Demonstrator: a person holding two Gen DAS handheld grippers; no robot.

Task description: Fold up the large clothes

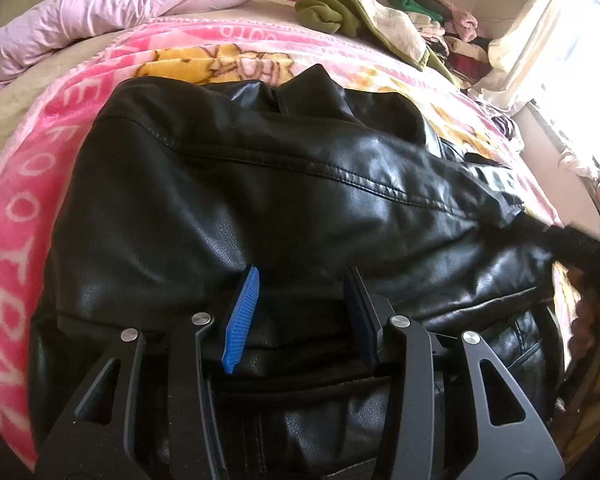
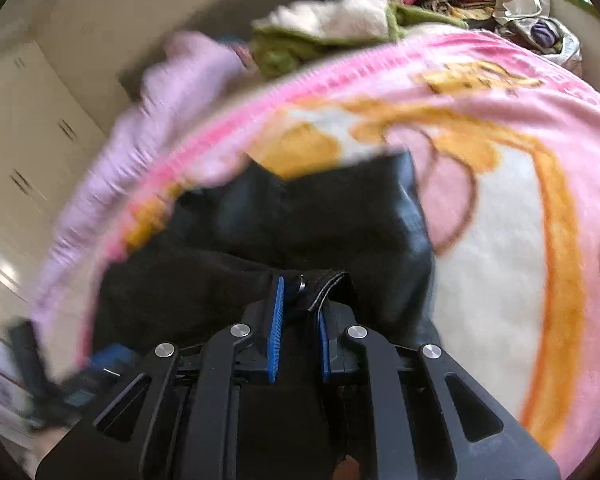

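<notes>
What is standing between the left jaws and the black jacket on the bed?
Nothing visible. The left gripper sits directly over the black leather jacket, jaws apart, with bare jacket between them. The green garment and the pile of clothes lie far back on the pink blanket.

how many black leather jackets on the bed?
1. The black leather jacket lies on the pink blanket, under both tools. The clothes pile behind may hide others.

My black leather jacket (image 1: 284,200) lies spread flat on the bed, shiny, creased, sleeve folded across.
</notes>
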